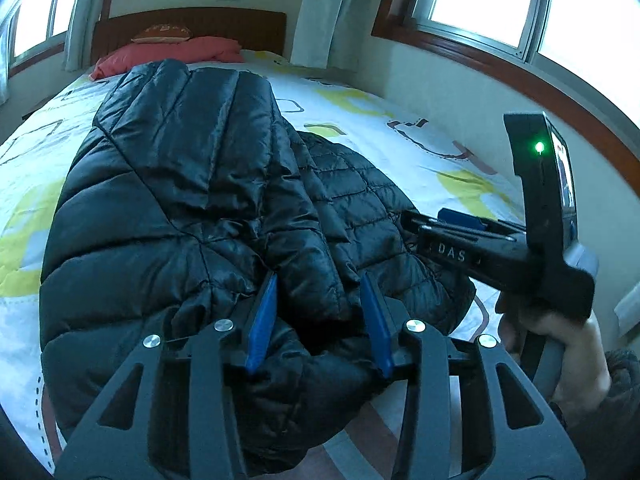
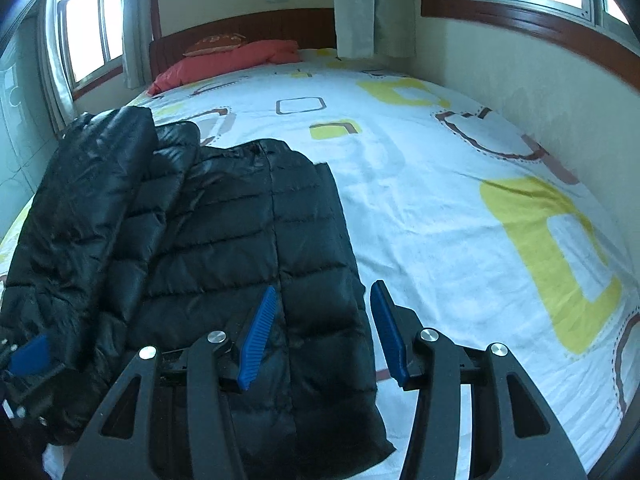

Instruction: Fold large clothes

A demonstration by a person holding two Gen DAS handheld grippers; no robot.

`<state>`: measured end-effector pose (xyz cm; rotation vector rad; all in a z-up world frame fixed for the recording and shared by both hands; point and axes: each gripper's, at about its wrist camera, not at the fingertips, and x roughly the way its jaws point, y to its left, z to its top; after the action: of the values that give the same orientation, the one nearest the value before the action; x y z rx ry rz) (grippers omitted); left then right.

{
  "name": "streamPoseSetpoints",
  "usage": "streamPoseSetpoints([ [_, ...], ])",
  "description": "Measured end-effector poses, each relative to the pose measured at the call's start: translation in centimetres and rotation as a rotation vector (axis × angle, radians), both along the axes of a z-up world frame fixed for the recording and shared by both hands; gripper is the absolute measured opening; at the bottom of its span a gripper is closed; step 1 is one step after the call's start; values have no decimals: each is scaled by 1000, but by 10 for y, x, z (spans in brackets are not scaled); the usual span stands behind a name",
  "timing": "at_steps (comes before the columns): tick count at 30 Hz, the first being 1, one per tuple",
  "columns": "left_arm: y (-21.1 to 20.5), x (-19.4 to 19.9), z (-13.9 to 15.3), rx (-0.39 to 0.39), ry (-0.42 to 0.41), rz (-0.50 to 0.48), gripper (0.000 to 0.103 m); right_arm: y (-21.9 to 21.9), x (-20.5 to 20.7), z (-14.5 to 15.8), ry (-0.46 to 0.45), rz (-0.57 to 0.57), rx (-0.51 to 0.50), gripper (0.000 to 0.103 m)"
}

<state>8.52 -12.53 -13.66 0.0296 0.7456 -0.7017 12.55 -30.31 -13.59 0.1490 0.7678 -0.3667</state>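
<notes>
A black quilted puffer jacket lies on the bed, partly folded over itself. My left gripper points down at its near end. A bunched fold of the jacket fills the gap between its blue pads and touches both. In the right wrist view the jacket lies flat at the left. My right gripper hovers over its right edge. The left pad is over the fabric and the right pad sits just past the jacket's edge, over the sheet. The left wrist view shows the right gripper at the jacket's right side, held by a hand.
The bed sheet is white with yellow and brown squares and spreads wide to the right of the jacket. A red pillow and a headboard are at the far end. A wall with windows runs along the right side.
</notes>
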Motion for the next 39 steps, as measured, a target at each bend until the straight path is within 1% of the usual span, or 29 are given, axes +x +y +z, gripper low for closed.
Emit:
streamPoseSetpoints([
  [6, 3, -2, -1, -5, -4, 1, 42, 7, 8, 7, -11, 36, 42, 50],
  [12, 17, -6, 15, -100, 26, -4, 42, 19, 8, 14, -27, 69, 48, 50],
  [14, 23, -13, 26, -123, 19, -20, 42, 22, 6, 14, -25, 75, 53, 50],
  [16, 30, -19, 34, -143, 11, -37, 46, 22, 3, 14, -27, 76, 61, 50],
  [17, 38, -24, 40, -164, 3, -42, 51, 22, 2, 15, -28, 76, 67, 50],
  [18, 46, -28, 46, -190, -10, -40, 54, 21, 1, 15, -32, 75, 79, 50],
  [20, 64, -31, 57, -234, -32, -18, 55, 20, 0, 18, -39, 75, 100, 50],
  [21, 74, -30, 61, -262, -37, 1, 58, 20, 1, 19, -43, 76, 109, 50],
  [23, 104, -20, 70, -359, -33, 68, 63, 21, 2, 23, -55, 85, 134, 50],
  [24, 119, -10, 70, -409, -18, 114, 66, 22, 4, 25, -64, 94, 156, 50],
  [25, 129, -1, 68, -442, 2, 146, 67, 22, 6, 26, -72, 104, 179, 51],
  [26, 144, 14, 62, -491, 45, 190, 68, 21, 8, 28, -84, 119, 219, 57],
  [27, 153, 26, 54, -530, 86, 221, 68, 21, 12, 29, -101, 138, 282, 64],
  [29, 172, 58, 28, -614, 204, 272, 69, 19, 20, 30, -121, 165, 381, 70],
  [30, 176, 65, 20, -632, 235, 279, 69, 19, 23, 29, -133, 182, 436, 72],
  [31, 180, 77, 6, -658, 288, 288, 69, 18, 31, 27, -146, 202, 511, 72],
  [33, 185, 92, -15, -697, 360, 300, 70, 19, 43, 20, -139, 222, 603, 73],
  [34, 188, 97, -27, -721, 385, 322, 70, 20, 48, 17, -131, 228, 635, 73],
  [36, 192, 100, -37, -750, 398, 328, 70, 23, 59, 7, -114, 243, 711, 73],
  [39, 195, 102, -43, -788, 413, 321, 75, 29, 69, -3, -113, 267, 789, 73],
])
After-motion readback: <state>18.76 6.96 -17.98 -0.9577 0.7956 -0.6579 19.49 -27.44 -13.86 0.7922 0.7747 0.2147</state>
